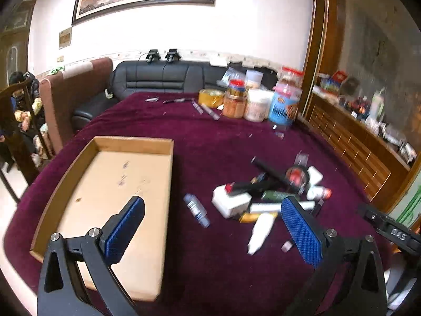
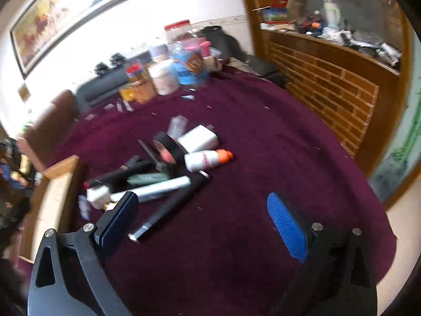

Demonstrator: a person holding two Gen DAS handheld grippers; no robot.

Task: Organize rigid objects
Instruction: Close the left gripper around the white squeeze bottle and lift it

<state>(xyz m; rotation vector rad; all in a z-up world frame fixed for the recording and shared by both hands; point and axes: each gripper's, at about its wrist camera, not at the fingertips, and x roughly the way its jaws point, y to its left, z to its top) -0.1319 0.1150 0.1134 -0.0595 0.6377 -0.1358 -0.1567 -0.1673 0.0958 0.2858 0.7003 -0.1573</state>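
Note:
A shallow wooden tray (image 1: 76,173) lies empty on the purple tablecloth at the left. To its right is a heap of small items: a white box (image 1: 229,201), black pens (image 1: 271,169), a roll of black tape (image 1: 297,177) and white tubes (image 1: 260,230). A small clear bottle (image 1: 196,209) lies apart between tray and heap. My left gripper (image 1: 213,210) hovers open above the near table edge, its left finger over the tray. My right gripper (image 2: 202,205) is open too, nearer the heap, above a black pen (image 2: 168,208); a white bottle with an orange cap (image 2: 208,159) and the tape roll (image 2: 164,147) lie beyond.
Jars and containers (image 1: 257,100) crowd the far right of the table, with a few small pens (image 1: 173,100) near them. A black sofa (image 1: 158,79) and a brown chair (image 1: 73,97) stand behind. A wooden cabinet (image 2: 329,84) runs along the right. A person sits at far left (image 1: 18,100).

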